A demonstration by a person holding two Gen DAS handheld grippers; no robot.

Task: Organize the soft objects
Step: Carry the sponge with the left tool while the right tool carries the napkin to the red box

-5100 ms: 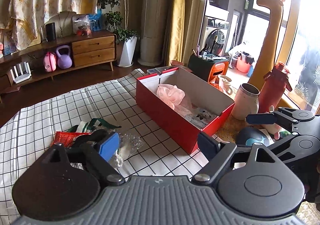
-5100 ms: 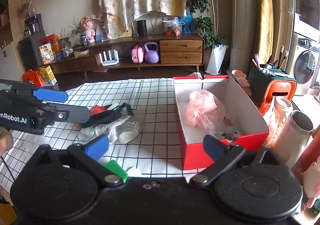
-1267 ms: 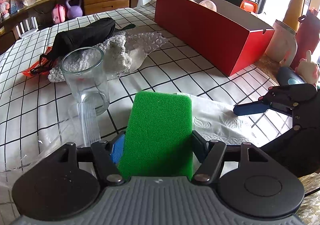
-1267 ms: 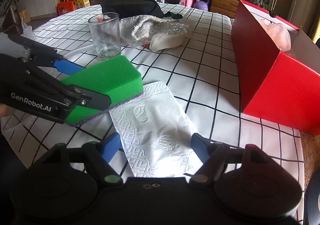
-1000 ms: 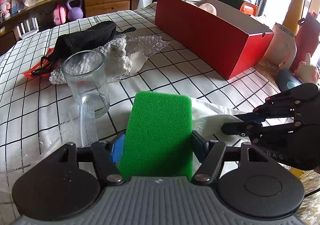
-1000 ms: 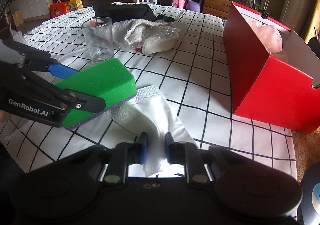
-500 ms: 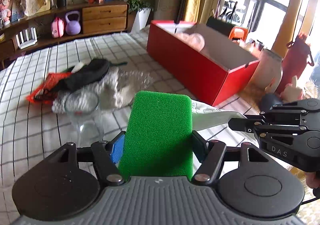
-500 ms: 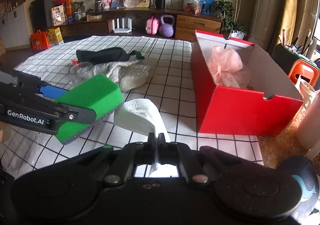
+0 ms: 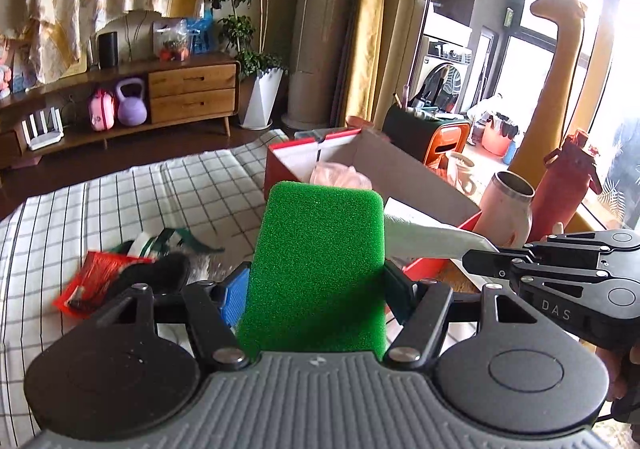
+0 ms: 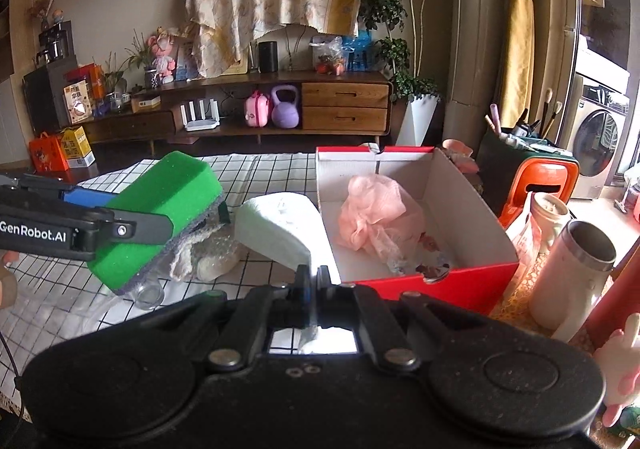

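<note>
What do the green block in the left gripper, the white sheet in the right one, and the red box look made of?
Green sponge: open-cell foam, matte and porous, with a grey scouring layer underneath.
White tissue: embossed paper, probably a napkin; it droops in soft folds.
Red box: cardboard, smooth red outside, plain white inside, with cut tab edges.

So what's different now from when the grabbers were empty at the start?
The left gripper took hold of the green sponge and lifted it off the table. The right gripper pinched the white paper napkin and raised it too. Both now hang in the air near the red box. The pink puff stayed in the box, and the black bag stayed on the checked cloth.
</note>
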